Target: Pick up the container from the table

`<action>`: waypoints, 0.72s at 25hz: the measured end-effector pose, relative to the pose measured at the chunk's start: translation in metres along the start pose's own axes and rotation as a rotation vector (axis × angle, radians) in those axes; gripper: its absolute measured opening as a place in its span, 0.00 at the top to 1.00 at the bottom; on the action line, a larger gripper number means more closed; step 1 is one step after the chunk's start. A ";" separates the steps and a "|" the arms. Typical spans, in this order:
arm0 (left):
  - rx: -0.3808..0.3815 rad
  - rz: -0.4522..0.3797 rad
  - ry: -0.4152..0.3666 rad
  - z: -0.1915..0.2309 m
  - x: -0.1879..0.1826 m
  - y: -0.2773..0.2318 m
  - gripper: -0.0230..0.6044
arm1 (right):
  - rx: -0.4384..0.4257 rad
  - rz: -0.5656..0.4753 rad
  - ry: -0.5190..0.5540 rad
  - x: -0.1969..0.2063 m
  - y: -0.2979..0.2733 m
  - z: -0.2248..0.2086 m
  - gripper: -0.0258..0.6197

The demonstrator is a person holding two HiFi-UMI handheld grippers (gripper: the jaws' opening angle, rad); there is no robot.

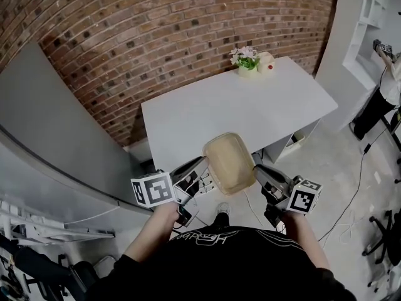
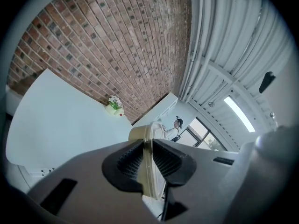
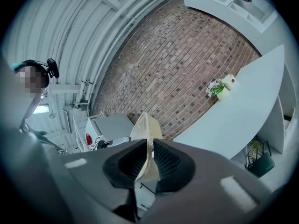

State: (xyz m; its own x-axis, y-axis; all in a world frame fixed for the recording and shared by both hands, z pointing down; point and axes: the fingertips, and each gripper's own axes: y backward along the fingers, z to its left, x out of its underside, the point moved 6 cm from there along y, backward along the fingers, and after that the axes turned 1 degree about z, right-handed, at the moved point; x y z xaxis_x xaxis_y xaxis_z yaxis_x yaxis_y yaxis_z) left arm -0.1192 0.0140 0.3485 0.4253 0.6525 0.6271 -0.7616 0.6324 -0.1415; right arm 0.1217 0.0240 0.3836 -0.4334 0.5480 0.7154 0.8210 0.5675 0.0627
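— Both tools busy?
— Yes. The left tool [image 1: 200,169] and right tool [image 1: 259,172] each clamp opposite rims of the container [image 1: 229,160].
— Where is it?
— Lifted between them, over the table's [image 1: 250,108] near edge.

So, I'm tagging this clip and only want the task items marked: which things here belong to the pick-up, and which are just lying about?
Belongs to the job:
container, gripped on both sides
left gripper
right gripper
table

Just lying about:
flowers at the table's far end
pale pot beside them
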 end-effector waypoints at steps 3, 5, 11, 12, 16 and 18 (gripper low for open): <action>0.004 -0.011 -0.003 -0.004 0.006 0.003 0.86 | -0.002 -0.003 0.009 0.002 0.006 0.004 0.89; 0.007 -0.014 -0.004 -0.008 0.009 0.003 0.86 | -0.003 -0.004 0.011 0.003 0.011 0.006 0.89; 0.004 -0.020 -0.006 -0.013 0.016 0.010 0.86 | -0.008 -0.006 0.020 0.006 0.016 0.013 0.89; 0.004 -0.020 -0.006 -0.014 0.017 0.011 0.86 | -0.009 -0.007 0.020 0.007 0.018 0.014 0.89; 0.008 -0.019 -0.012 -0.018 0.021 0.009 0.86 | -0.011 -0.012 0.018 0.008 0.024 0.014 0.89; 0.009 -0.019 -0.013 -0.020 0.025 0.009 0.86 | -0.009 -0.014 0.019 0.009 0.028 0.014 0.89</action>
State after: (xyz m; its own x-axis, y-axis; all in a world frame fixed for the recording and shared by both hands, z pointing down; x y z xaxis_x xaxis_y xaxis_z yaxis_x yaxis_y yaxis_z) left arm -0.1054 0.0444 0.3476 0.4336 0.6351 0.6393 -0.7580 0.6406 -0.1223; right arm 0.1356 0.0534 0.3815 -0.4378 0.5286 0.7272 0.8183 0.5693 0.0788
